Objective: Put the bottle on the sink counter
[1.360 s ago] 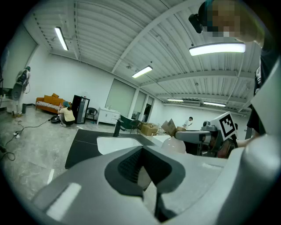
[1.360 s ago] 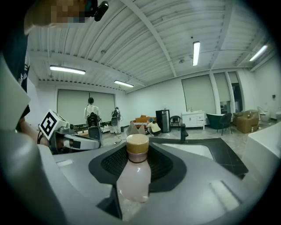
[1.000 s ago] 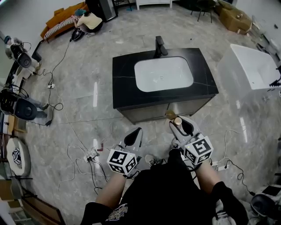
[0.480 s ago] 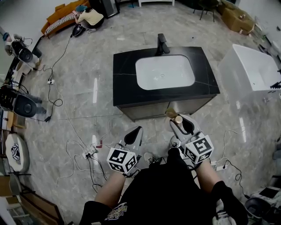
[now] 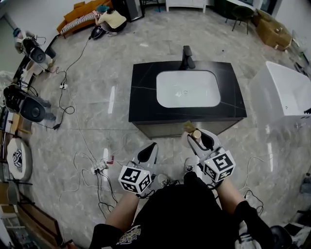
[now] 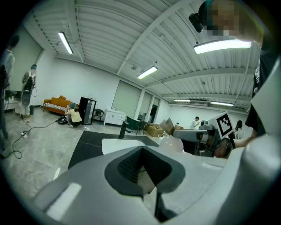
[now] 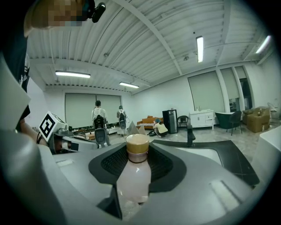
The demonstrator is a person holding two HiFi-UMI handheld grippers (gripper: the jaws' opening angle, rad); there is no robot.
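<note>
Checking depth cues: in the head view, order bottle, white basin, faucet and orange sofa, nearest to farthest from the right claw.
1. bottle, gripped in the right claw
2. white basin, ahead, in the counter
3. faucet, counter's far edge
4. orange sofa, far upper left

Bottle [image 7: 134,178]: pale pink, tan-gold cap. Counter [image 5: 142,97]: black; basin [image 5: 188,89] white; faucet [image 5: 186,57] black. Floor [image 5: 97,63]: grey marbled. Left gripper [image 5: 147,151], right gripper [image 5: 201,140]: light grey, cubes with black-and-white square markers.
</note>
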